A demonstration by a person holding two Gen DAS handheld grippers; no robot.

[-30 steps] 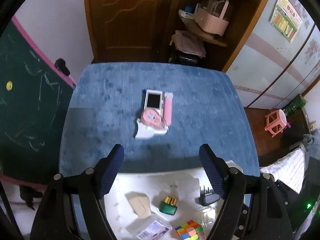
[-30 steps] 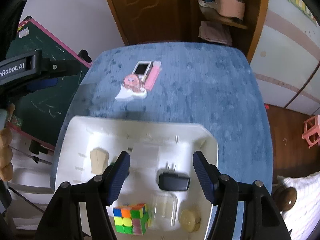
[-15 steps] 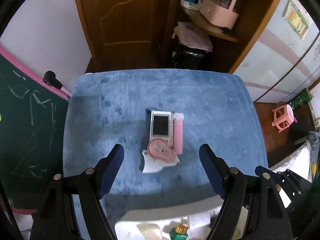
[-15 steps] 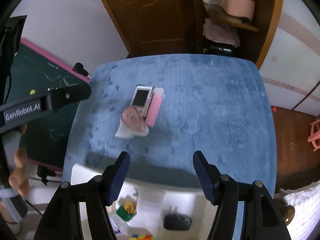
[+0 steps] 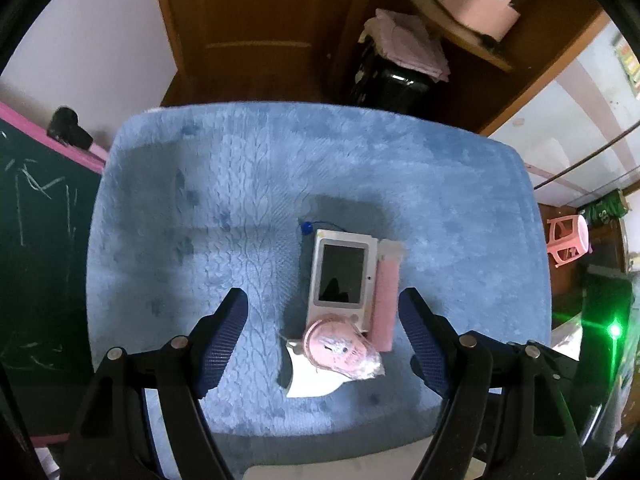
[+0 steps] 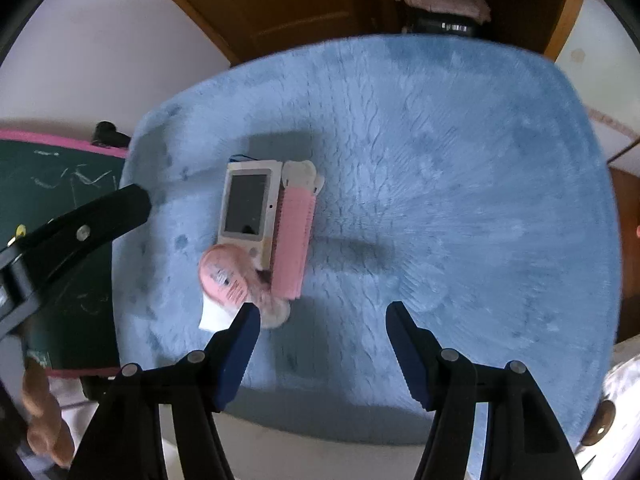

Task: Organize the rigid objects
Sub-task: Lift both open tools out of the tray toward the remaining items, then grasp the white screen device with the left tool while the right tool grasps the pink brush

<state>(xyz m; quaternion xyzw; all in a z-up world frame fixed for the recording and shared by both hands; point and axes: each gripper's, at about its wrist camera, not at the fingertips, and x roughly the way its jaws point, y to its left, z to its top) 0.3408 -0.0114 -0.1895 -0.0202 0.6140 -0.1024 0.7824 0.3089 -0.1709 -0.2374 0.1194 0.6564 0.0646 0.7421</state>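
Blue plush cloth [image 5: 248, 184] covers the table that fills both of my wrist views, with a brown wooden door [image 5: 248, 20] and a cluttered shelf [image 5: 460, 28] behind it and a green chalkboard [image 5: 36, 240] along one side. On that cloth, near the middle, sits the small cluster I take to be the work in hand: a white handheld device with a dark screen [image 5: 342, 276], a pink comb-like bar [image 5: 386, 300] lying touching its long edge, and a round pink gadget in clear wrapping [image 5: 338, 346] resting over the device's near end on a white card. My left gripper [image 5: 322, 336] hangs over this cluster pointing steeply down, jaws spread wide and gripping nothing, the round pink gadget framed between the blue pads without either pad touching it. My right gripper [image 6: 322, 344] is likewise parted and empty, over bare cloth just beside the cluster; in its view one pad overlaps the white card's edge, though I cannot tell whether it touches. A pale edge [image 5: 320, 470], perhaps of a bin, peeps in at the bottom of both views; its contents are out of sight. Judging by this, the three items on the cloth are not yet put away and none is lifted, so the picking is all still to do; how much sorting is done elsewhere the pictures do not show. A person's hand [image 6: 40, 416] shows at the edge of the right view, under the left gripper's black frame.
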